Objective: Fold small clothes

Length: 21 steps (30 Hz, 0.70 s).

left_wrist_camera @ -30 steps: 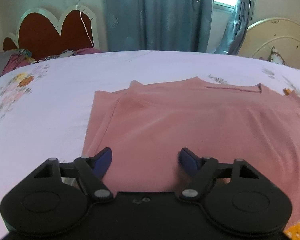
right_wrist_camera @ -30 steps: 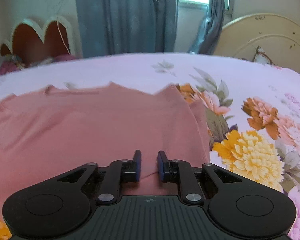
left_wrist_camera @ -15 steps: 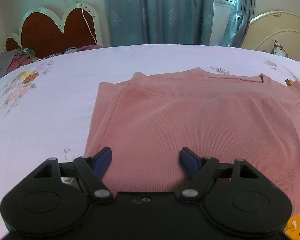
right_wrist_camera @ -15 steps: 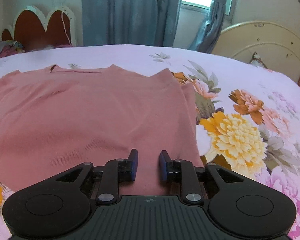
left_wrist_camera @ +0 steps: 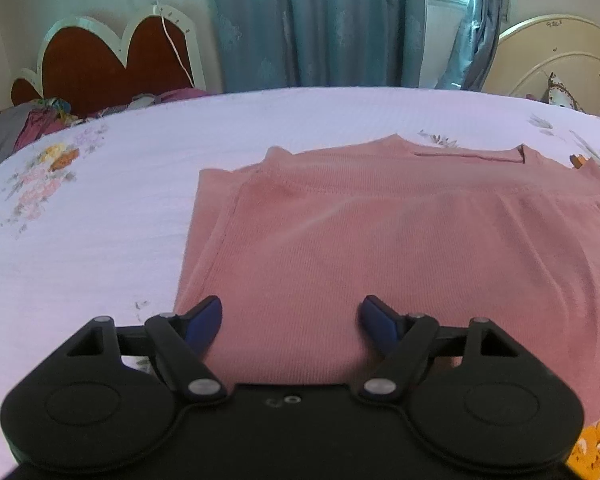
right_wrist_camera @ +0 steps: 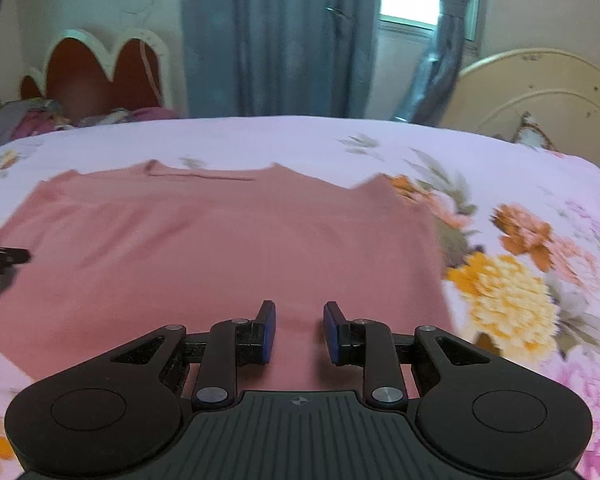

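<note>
Shirt flat on bed, neckline far; left gripper jaws wide, right gripper jaws opening, both empty.

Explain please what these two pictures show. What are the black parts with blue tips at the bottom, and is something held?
A person holds a two-finger gripper in each hand, and each carries a forward-looking fisheye camera. One picture looks along the left gripper, the other along the right gripper. The black parts are the gripper bodies and the blue tips are the finger pads. On the bed's floral sheet lies a pink shirt, already partly folded. Nothing is held: the left jaws stand wide over the shirt's near edge, and the right jaws are opening, with only flat cloth seen below them.
</note>
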Each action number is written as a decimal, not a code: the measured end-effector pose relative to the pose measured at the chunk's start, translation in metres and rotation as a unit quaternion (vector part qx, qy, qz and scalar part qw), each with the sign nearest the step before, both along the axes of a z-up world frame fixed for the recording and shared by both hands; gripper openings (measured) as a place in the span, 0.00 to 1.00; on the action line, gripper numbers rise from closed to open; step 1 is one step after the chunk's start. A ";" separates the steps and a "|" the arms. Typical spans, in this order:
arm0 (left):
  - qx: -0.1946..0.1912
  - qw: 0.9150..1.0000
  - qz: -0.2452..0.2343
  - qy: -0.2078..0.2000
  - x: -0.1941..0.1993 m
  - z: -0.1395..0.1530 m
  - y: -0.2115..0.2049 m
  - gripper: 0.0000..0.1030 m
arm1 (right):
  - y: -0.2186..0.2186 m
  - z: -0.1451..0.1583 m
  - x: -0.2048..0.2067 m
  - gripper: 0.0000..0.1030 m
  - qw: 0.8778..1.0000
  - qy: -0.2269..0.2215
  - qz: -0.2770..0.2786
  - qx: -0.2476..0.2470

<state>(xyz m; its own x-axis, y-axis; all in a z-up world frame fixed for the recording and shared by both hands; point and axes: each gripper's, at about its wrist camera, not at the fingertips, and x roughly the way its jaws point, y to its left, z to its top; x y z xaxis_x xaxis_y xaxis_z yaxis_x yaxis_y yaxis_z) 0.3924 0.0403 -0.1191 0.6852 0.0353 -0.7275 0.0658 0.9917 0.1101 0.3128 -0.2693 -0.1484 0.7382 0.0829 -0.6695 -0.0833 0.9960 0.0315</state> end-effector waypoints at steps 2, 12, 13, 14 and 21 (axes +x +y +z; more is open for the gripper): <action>-0.002 1.000 -0.009 -0.011 -0.008 0.007 -0.001 0.74 | 0.016 0.004 -0.001 0.26 1.000 -0.002 0.011 0.010; -0.006 0.999 -0.032 -0.002 -0.026 -0.001 -0.001 0.77 | 0.082 -0.012 0.008 0.27 0.998 0.020 0.056 -0.016; -0.006 1.000 -0.028 0.002 -0.027 -0.004 0.002 0.77 | 0.082 -0.018 0.008 0.27 0.998 0.033 0.057 -0.021; -0.008 1.000 -0.027 0.004 -0.029 -0.006 0.006 0.77 | 0.080 -0.020 0.006 0.27 0.998 0.038 0.054 -0.018; 0.007 0.999 -0.051 -0.001 -0.043 -0.010 0.018 0.77 | 0.067 -0.032 -0.014 0.32 0.999 0.032 0.032 -0.031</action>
<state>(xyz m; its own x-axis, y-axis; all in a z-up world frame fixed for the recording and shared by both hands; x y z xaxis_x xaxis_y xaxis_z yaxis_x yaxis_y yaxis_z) 0.3492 0.0582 -0.1294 0.6879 -0.0243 -0.7254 0.1664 0.9781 0.1251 0.2984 -0.2028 -0.1808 0.6885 0.0853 -0.7202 -0.1464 0.9890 -0.0228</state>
